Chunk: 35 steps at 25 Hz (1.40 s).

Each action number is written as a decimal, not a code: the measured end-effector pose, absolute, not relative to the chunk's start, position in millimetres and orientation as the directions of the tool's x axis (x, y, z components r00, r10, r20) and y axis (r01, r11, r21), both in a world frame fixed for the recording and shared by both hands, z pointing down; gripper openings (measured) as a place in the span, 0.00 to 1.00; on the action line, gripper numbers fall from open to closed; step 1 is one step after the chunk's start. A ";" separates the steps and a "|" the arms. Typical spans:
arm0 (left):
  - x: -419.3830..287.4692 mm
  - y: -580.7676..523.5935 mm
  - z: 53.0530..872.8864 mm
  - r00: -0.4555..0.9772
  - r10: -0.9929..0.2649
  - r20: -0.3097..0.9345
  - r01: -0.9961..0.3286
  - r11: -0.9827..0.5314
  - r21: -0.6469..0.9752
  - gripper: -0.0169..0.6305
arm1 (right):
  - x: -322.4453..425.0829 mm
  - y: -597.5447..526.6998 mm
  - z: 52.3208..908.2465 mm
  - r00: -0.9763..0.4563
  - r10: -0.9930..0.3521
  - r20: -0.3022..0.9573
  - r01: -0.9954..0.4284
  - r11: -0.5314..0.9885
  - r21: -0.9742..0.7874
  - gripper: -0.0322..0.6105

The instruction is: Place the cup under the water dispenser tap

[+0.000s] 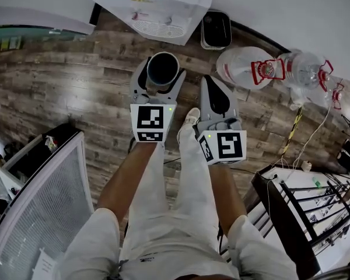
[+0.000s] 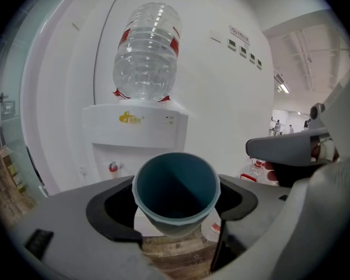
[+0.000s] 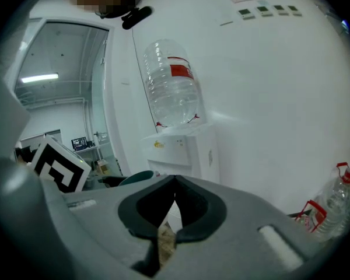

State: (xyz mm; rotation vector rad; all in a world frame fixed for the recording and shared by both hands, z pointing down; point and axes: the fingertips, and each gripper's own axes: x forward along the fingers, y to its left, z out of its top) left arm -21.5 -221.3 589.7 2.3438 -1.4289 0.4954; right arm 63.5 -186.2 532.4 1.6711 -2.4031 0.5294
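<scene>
Teal cup [image 2: 175,191]: sitting mouth up between the fingers of the left gripper [image 1: 161,72], which are pinching its sides. It is hanging in front of the white water dispenser [image 2: 134,130], not yet under the red tap [image 2: 112,167]. Right gripper [image 3: 174,185]: hovering alongside, holding nothing, fingers pressed together. Wooden floor [image 1: 58,80] lying below.

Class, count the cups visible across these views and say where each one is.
1. The teal cup is held mouth up in the left gripper, in front of the water dispenser. Others could be hidden outside the views.
</scene>
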 end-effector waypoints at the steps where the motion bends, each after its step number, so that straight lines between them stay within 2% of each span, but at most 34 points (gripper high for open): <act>1: -22.4 -225.1 595.9 0.428 -0.774 0.466 -0.897 -0.427 0.113 0.59 | 62.4 -187.0 536.8 -0.360 -0.871 0.335 -0.931 0.311 -0.192 0.05; 18: -17.0 -277.6 675.1 0.454 -0.764 0.458 -0.875 -0.480 0.067 0.59 | 70.6 -189.3 565.9 -0.359 -0.868 0.344 -0.933 0.322 -0.161 0.05; 26: -11.0 -306.1 703.8 0.500 -0.744 0.443 -0.853 -0.512 0.104 0.60 | 77.8 -190.1 575.1 -0.344 -0.871 0.352 -0.938 0.298 -0.178 0.05; 35: -7.2 -312.9 745.2 0.506 -0.711 0.489 -0.823 -0.567 0.027 0.60 | 80.4 -184.6 581.8 -0.347 -0.865 0.362 -0.937 0.300 -0.179 0.05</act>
